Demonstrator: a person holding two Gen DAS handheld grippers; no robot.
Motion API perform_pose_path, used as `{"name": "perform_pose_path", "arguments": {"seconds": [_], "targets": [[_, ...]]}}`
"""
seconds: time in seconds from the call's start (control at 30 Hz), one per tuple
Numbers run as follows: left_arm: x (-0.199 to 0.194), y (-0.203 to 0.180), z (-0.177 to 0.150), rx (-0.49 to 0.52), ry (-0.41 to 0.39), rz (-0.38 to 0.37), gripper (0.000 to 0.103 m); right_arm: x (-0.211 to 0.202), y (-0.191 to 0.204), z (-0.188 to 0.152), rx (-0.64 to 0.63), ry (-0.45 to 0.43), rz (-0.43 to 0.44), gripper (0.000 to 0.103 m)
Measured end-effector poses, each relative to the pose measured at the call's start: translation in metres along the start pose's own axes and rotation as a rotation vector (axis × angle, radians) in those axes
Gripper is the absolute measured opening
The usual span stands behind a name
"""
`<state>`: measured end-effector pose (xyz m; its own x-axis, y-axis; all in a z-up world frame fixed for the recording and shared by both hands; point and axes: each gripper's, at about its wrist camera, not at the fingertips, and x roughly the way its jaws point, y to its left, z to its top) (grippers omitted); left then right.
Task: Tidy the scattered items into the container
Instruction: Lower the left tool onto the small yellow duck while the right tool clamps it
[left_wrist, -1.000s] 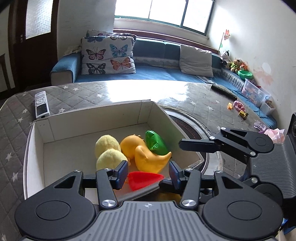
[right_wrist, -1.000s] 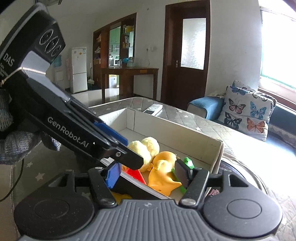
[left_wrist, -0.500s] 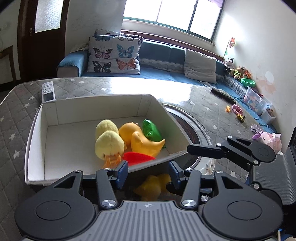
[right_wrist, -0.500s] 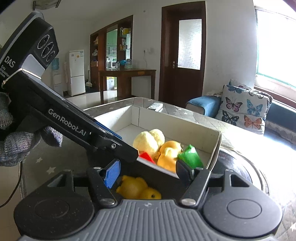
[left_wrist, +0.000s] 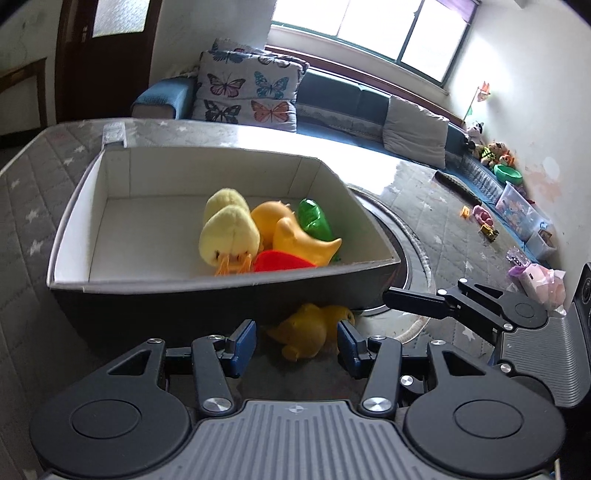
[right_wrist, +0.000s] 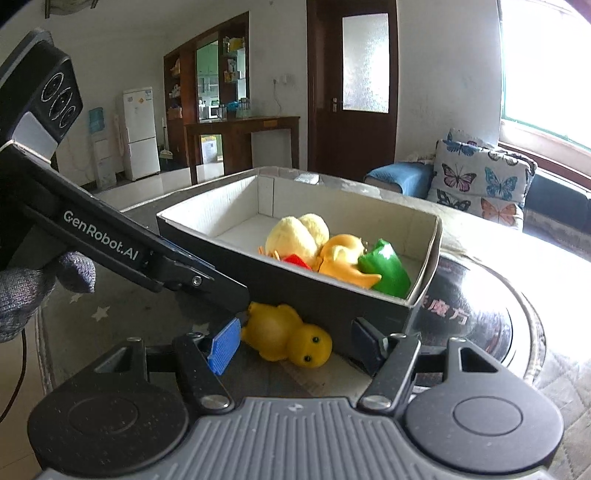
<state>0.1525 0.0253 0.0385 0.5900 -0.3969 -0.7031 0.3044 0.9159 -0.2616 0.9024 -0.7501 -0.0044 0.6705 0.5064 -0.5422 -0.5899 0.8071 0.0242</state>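
Lying on its side on the quilted, star-patterned counter (left_wrist: 29, 192), a yellow rubber duck (right_wrist: 286, 336) sits just outside the near wall of the open box (left_wrist: 184, 288), touching or nearly touching it. Both tongs frame this duck from two directions. The left tongs (left_wrist: 297, 341) stand released, the blue pads spread to either side of the duck with a gap on each side; nothing is pressed between them. The right tongs (right_wrist: 295, 345) are likewise released, one blue pad just beside the duck's tail end and the dark pad off past its head, neither pad pressing on it. In the right wrist view the left tongs reach in from the left, one finger tip ending right above the duck against the box wall, and a hand in a grey knit glove (right_wrist: 22, 291) grips that tool.

Inside the box, bunched toward the right end, lie a pale yellow plush chick (left_wrist: 229, 236) with orange feet, an orange rubber duck (left_wrist: 295, 240), a green pepper toy (left_wrist: 314, 219) and a red piece (left_wrist: 280, 260) partly hidden behind the near wall. The left part of the box floor is bare. A white remote (left_wrist: 112, 133) rests on the counter just behind the box's far corner.
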Motion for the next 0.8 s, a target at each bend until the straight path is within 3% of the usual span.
{"name": "perform_pose_path", "arguments": {"seconds": [0.8], "targets": [[0.015, 0.019, -0.003, -0.149, 0.007, -0.046, 0.051, 0.028, 0.008, -0.008, 0.022, 0.059, 0.005, 0.068]]}}
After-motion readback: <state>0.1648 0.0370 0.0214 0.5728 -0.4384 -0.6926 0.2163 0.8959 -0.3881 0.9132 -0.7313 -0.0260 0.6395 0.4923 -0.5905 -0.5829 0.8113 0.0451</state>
